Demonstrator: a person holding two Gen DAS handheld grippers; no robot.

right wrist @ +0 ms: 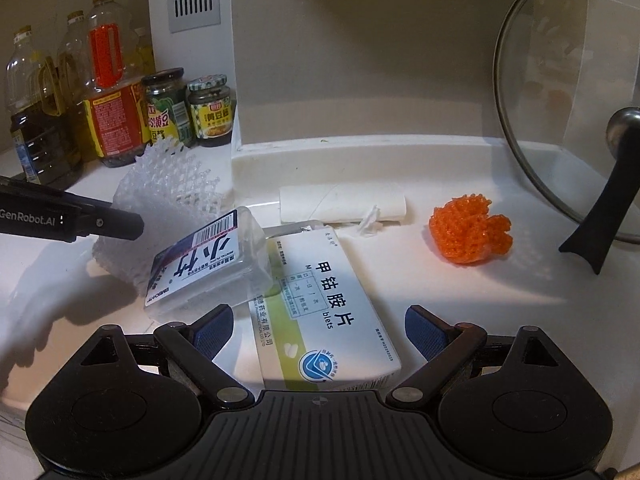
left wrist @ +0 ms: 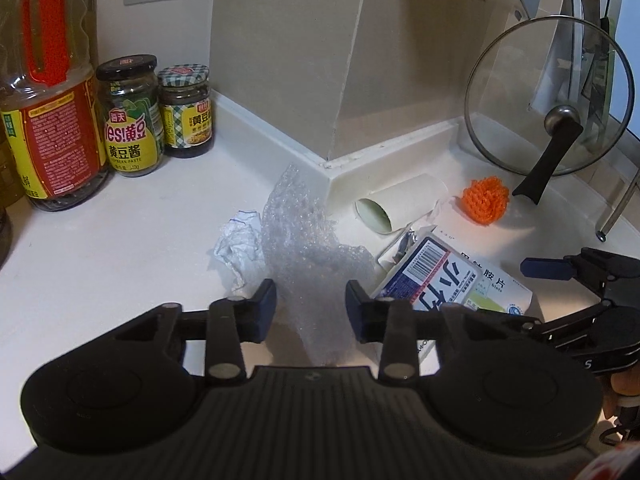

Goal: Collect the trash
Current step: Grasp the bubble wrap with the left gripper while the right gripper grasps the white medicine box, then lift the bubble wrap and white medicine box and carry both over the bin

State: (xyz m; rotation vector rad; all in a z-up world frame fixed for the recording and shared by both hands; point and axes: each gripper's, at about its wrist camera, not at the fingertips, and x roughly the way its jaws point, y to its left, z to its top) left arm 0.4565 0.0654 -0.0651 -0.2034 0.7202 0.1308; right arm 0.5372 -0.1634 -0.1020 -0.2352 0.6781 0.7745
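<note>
Left gripper [left wrist: 311, 310]: fingers spread apart, straddling the near end of a crumpled bubble wrap sheet [left wrist: 308, 240], not pinching it; whether the pads touch it cannot be told. Just left of the bubble wrap, a crumpled paper ball [left wrist: 236, 246]; just right of it, a clear plastic floss box [left wrist: 424, 276] leaning on a white medicine box [right wrist: 320, 304].

Right gripper [right wrist: 319, 330]: fingers spread wide, one on either side of the near end of the medicine box, gap on both sides, nothing gripped. Floss box [right wrist: 212, 264] tilted over the medicine box's left edge. White foam fruit net [right wrist: 168, 196] behind the floss box. Beyond the medicine box, a cardboard tube [right wrist: 344, 204] lying on its side against the backsplash ledge, with a small scrap of tissue [right wrist: 370, 222] beside it. Right of the tube, an orange mesh scrubber [right wrist: 470, 232], apart from the boxes. Farther right, a glass pot lid [right wrist: 560, 120] leaning upright. Far left of the medicine box, sauce jars [left wrist: 154, 116] and oil bottles [right wrist: 76, 104] on the white desk [left wrist: 100, 264].
</note>
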